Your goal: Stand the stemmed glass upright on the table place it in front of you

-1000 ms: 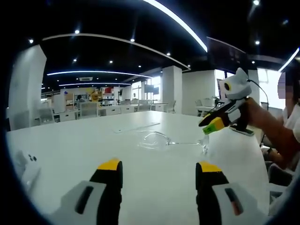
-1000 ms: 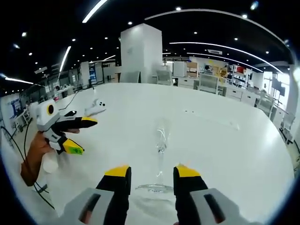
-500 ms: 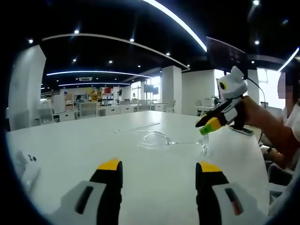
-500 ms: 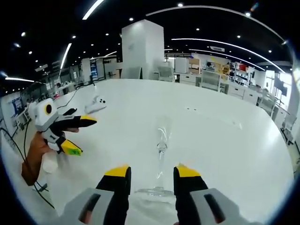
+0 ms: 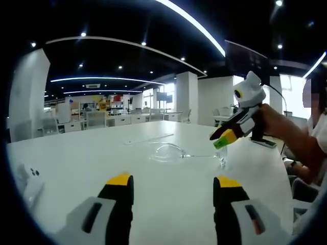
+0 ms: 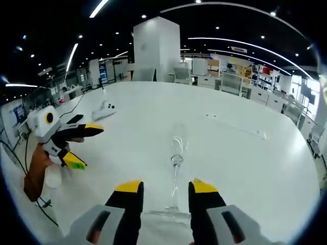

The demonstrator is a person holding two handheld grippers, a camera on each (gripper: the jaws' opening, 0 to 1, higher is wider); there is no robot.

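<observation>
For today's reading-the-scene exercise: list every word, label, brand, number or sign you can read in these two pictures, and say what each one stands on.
No text can be read in either view.
Green tag on the right gripper: any marking is too small to read.
Green tag on the left gripper: a dark mark, too blurred to read.
Coloured displays at the far wall: too small and blurred to read.
Stemmed glass and white table: no lettering seen.

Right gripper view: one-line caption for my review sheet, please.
Stemmed glass lying on its side on the white table, foot between the open right tool; left tool open at left.
</observation>
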